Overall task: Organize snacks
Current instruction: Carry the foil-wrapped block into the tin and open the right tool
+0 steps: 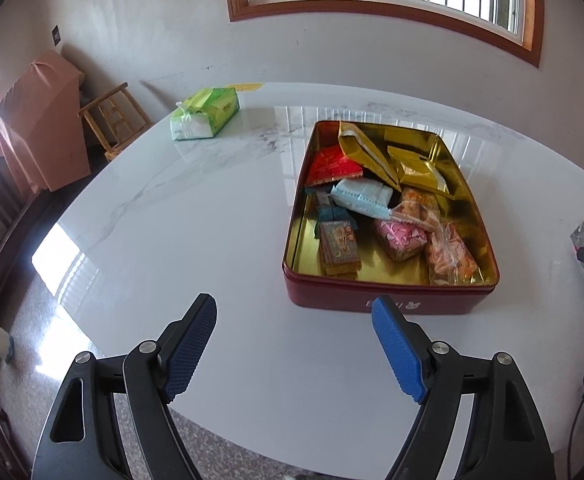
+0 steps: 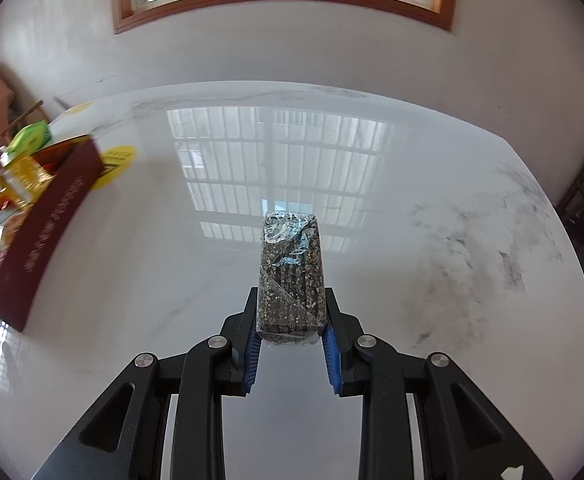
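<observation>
**Right hand-held gripper clamps a dark snack bar; left stands apart by the tin**

Left wrist view: the left hand-held gripper [image 1: 294, 312] fills the bottom of the frame with its 2 blue-padded fingers [image 1: 189, 354] spread wide and nothing between them. It hangs over the white marble counter [image 1: 163, 208]. Right of centre sits a red tin [image 1: 388, 302] with a gold inside, its near wall just beyond the right fingertip. In it lie wrapped snacks: a red packet [image 1: 332, 166], gold packets [image 1: 420, 172], a pale blue packet [image 1: 362, 196], a pink one [image 1: 400, 238] and clear-wrapped orange pieces [image 1: 450, 256]. In the upper left of the counter, well apart from the tin, lies a green tissue pack [image 1: 205, 114].

Right wrist view: the right hand-held gripper [image 2: 292, 320] sits at bottom centre, clamped on a dark speckled snack bar [image 2: 292, 264] in clear wrap. The pads press its near end on both sides, and the bar juts forward toward the frame's centre above the glossy counter [image 2: 412, 240]. At the left edge the tin [image 2: 47, 224] appears blurred, with gold packets [image 2: 21, 180] showing above its rim.
</observation>
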Demonstrator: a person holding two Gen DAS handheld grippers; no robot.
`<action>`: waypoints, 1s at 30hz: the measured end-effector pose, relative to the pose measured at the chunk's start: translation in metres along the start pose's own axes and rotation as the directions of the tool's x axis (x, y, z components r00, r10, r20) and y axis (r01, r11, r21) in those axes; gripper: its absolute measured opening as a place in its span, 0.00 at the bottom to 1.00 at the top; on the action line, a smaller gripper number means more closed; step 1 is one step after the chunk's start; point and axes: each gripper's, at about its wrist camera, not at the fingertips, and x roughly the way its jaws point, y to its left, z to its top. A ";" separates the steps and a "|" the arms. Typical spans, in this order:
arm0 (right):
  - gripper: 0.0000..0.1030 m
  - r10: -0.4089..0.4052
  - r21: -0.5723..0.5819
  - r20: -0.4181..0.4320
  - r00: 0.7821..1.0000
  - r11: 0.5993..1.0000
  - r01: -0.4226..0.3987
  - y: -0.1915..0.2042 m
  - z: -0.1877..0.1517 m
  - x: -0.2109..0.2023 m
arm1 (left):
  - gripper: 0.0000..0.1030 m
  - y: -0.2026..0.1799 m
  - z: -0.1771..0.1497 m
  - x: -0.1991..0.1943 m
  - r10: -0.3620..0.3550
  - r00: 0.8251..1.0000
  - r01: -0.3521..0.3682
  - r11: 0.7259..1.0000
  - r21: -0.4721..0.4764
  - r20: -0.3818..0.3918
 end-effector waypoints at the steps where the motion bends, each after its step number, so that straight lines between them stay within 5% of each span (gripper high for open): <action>1: 0.25 0.009 -0.006 0.002 1.000 1.000 -0.009 0.005 -0.001 -0.003 | 0.78 0.001 -0.001 0.000 0.001 1.000 -0.001 1.000 -0.001 -0.002; 16: 0.25 0.171 -0.106 0.031 0.985 0.980 -0.167 0.076 0.008 -0.034 | 0.78 0.010 -0.008 0.003 0.006 1.000 -0.007 0.999 -0.034 -0.026; 30: 0.25 0.331 -0.217 0.042 0.943 0.924 -0.315 0.156 0.026 -0.055 | 0.78 0.034 -0.011 0.004 0.038 0.999 -0.041 0.995 -0.088 -0.036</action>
